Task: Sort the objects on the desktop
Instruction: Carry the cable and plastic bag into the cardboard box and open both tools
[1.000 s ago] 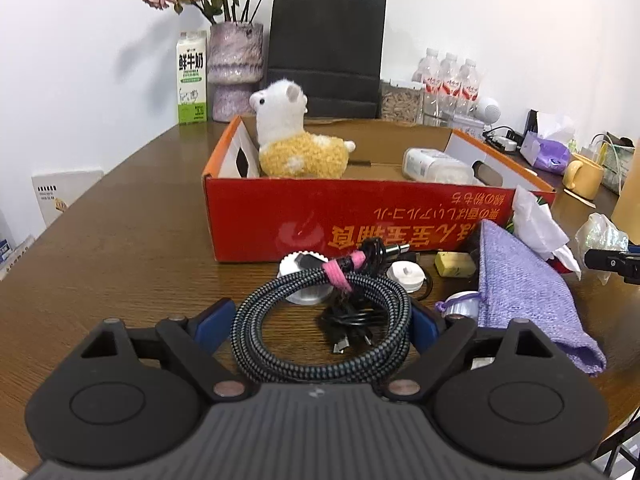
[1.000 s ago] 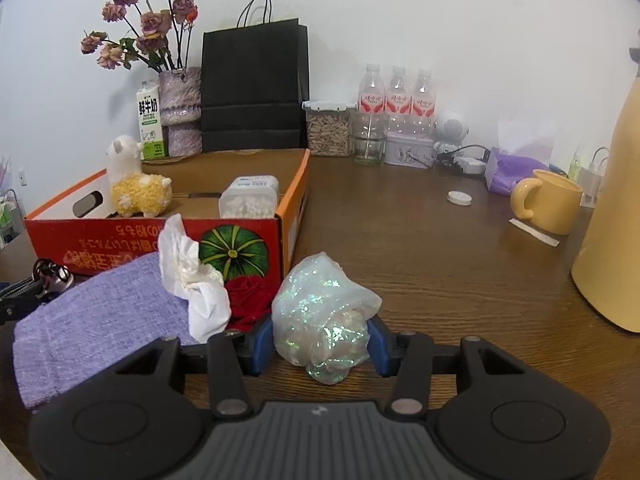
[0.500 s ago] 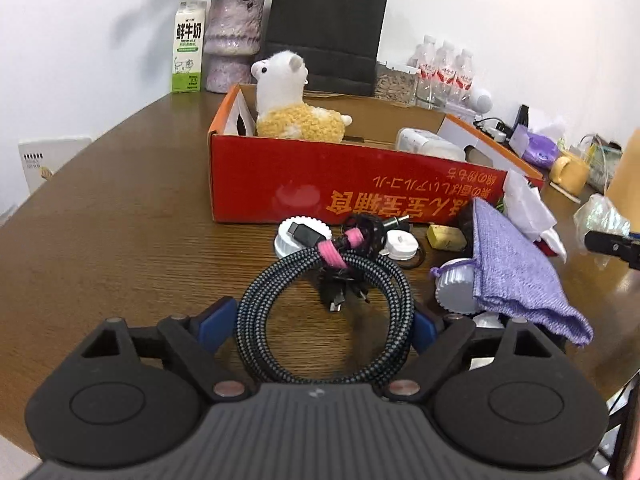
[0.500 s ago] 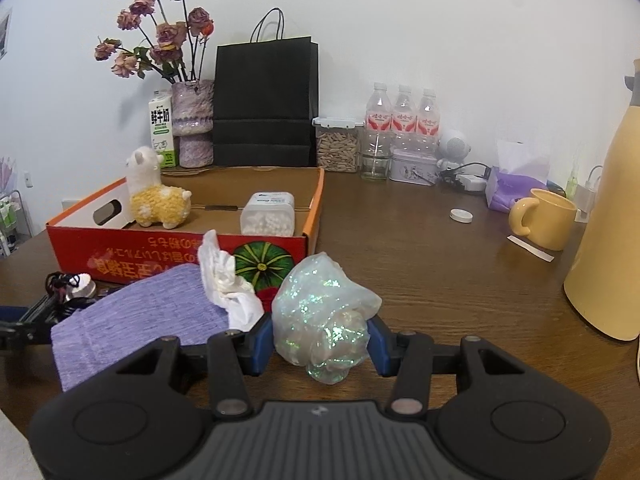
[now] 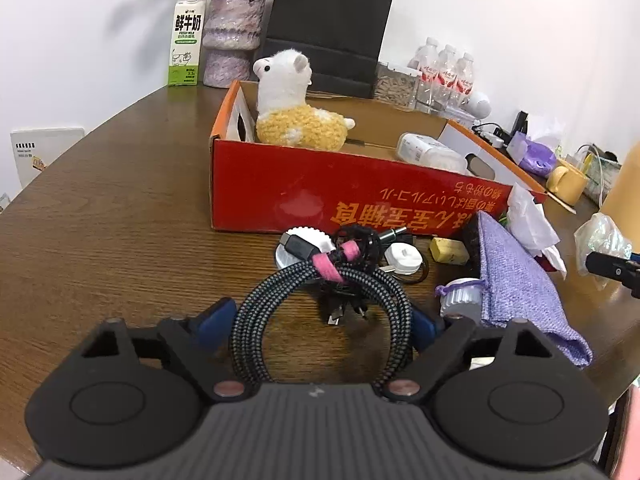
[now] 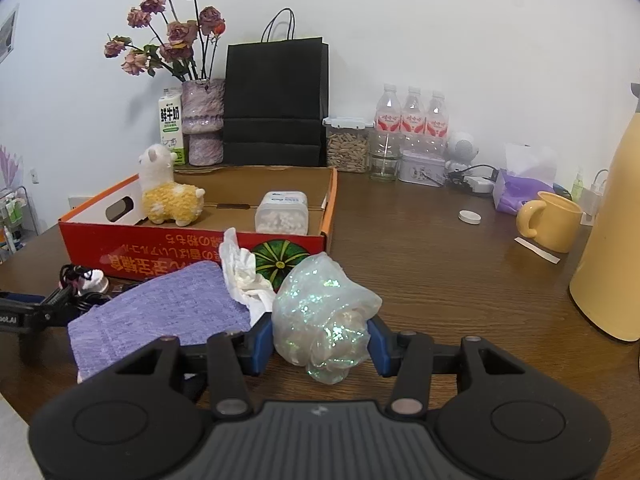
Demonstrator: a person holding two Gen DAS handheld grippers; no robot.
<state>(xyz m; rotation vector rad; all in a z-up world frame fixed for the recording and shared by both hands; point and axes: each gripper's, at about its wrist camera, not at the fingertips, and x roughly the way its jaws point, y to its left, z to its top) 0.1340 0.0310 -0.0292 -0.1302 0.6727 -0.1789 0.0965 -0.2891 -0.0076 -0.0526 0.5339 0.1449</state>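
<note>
Okay, left gripper stands wide, blue pads on both outer sides of the coiled braided cable, gripping it just in front of the red cardboard box. Right gripper is narrower, clamped on a crumpled iridescent plastic bag, near the box's front right corner. Purple cloth pouch and white crumpled tissue lie against the box front. Alpaca plush and clear container sit inside the box.
</note>
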